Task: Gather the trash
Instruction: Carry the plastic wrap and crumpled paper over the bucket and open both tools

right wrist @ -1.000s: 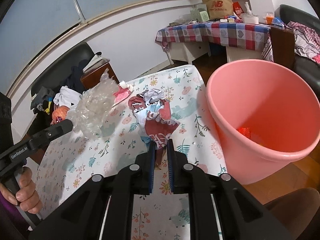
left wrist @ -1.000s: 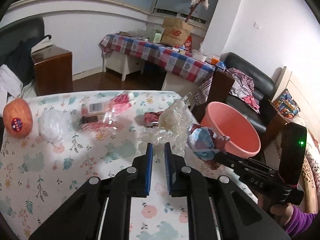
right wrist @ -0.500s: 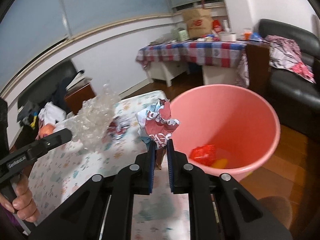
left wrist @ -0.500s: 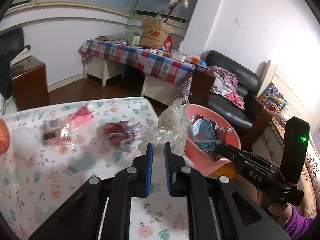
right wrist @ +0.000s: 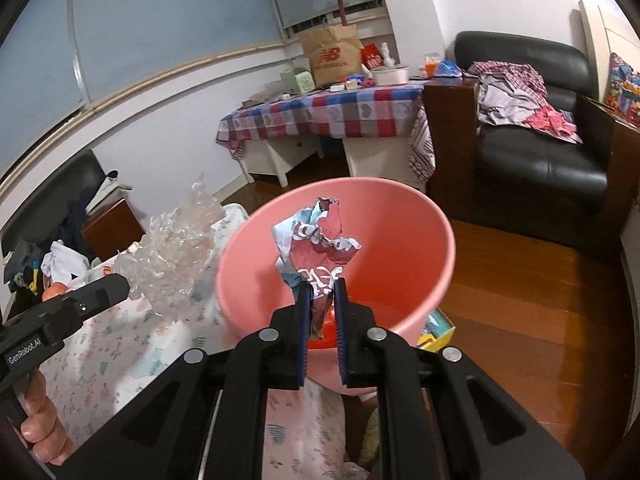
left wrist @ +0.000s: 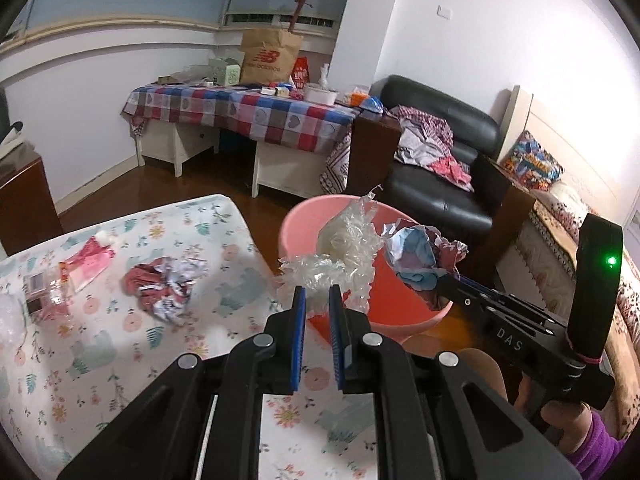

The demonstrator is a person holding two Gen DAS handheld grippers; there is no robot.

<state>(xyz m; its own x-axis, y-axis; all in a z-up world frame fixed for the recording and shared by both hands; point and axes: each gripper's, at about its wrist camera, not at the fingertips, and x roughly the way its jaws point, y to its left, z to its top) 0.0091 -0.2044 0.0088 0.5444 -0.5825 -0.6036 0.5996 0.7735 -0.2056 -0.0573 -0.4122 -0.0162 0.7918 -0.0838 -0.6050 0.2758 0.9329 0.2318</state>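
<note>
My left gripper is shut on a crumpled clear plastic wrapper and holds it over the near rim of the pink bucket. The wrapper also shows in the right wrist view. My right gripper is shut on a crumpled red, white and blue paper ball and holds it above the open pink bucket. The paper ball also shows in the left wrist view. Red trash lies at the bucket's bottom.
A floral-cloth table carries a crumpled red-white wrapper, pink packets and a clear packet. A checked-cloth table and black sofa stand behind. A colourful box lies on the wooden floor beside the bucket.
Both grippers have swung right, away from the table and over the pink bucket, each still holding its trash. The bucket now sits directly under both pieces.
</note>
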